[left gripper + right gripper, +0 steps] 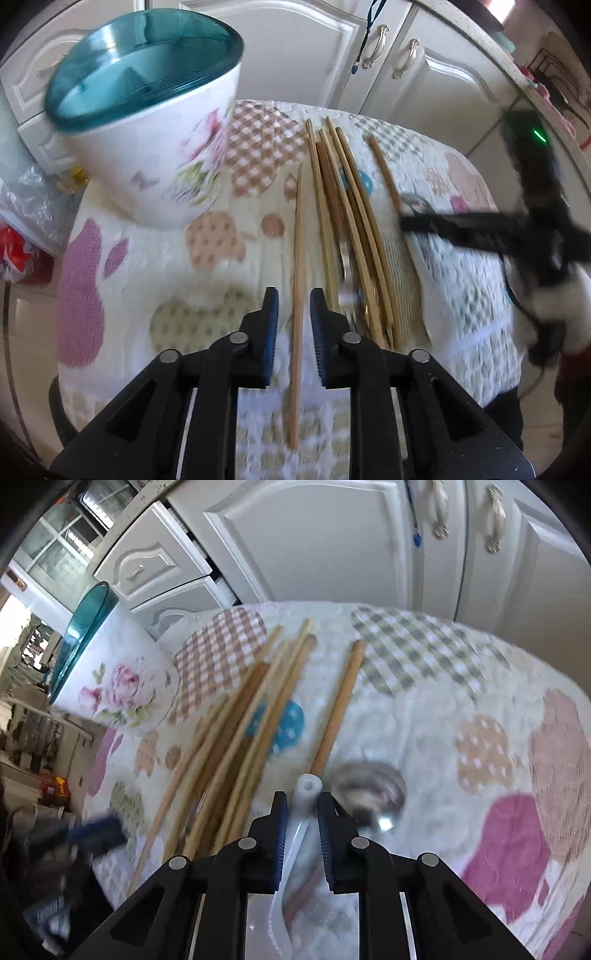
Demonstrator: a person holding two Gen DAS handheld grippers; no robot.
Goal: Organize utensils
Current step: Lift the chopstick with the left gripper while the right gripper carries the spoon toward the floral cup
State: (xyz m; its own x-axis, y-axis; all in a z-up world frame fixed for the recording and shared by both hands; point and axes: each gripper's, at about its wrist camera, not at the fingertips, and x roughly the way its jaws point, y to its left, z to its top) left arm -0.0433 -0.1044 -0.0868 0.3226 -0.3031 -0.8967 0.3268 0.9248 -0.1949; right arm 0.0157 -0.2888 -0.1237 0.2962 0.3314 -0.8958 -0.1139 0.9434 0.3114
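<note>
No readable text; the packet [51, 915] at lower left perhaps bears print, too blurred

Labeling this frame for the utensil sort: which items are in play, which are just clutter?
In play:
- bamboo chopsticks
- single chopstick between the left gripper jaws
- white spoon in the right gripper
- metal spoon
- floral holder

Clutter:
- plastic bag
- cabinets

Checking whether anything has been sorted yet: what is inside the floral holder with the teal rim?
Inside the holder, only teal walls and a divider show; no utensils stick out. Its bottom is hidden by the rim. The chopsticks lie on the cloth.
</note>
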